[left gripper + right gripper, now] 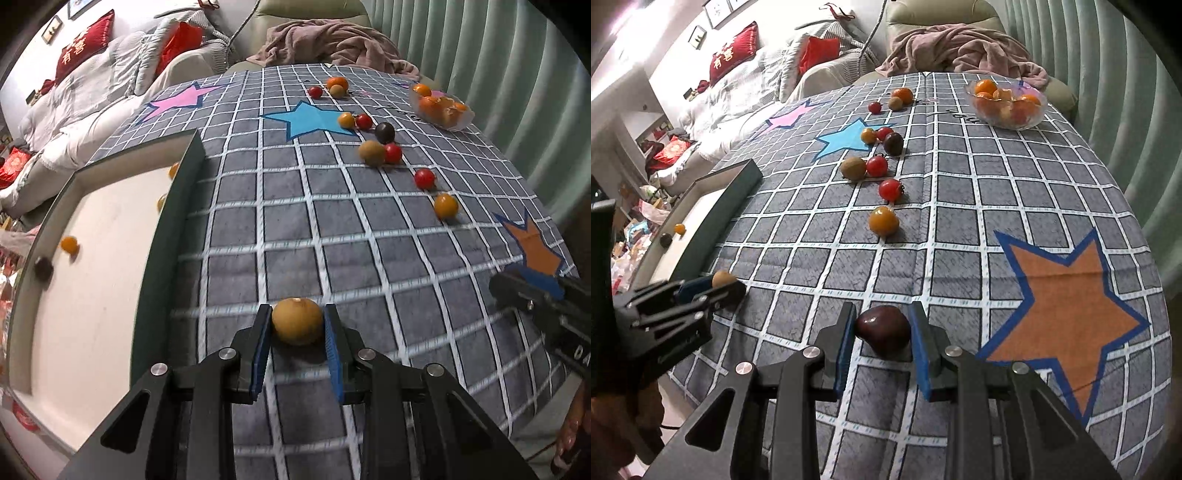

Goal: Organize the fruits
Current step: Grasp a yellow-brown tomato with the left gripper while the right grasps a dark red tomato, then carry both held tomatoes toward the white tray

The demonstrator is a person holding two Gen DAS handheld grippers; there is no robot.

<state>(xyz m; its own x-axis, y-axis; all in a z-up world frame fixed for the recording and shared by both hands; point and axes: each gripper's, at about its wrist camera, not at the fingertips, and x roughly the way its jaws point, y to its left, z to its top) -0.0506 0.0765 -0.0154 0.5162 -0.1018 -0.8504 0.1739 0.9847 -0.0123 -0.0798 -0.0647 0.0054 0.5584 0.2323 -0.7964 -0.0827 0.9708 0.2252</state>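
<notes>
A: We have the round tan-brown fruit (297,321) clamped between the left gripper (297,325) jaws, just beside the dark-walled white tray (173,236).

B: And our right gripper (882,328) is clenched on the dark maroon fruit (883,328), further from that tray, over the grey checked cloth (960,229).

A: Beyond the tray we see loose red tomatoes (890,190), an orange one (884,220), and far off the clear glass bowl of oranges (1006,101).

The right gripper (882,325) has its jaws pressed on a dark plum (882,326) above the checked worktop (960,221), while the left gripper (713,288) grips a brown fruit (722,277) beside the tray (738,192).
</notes>
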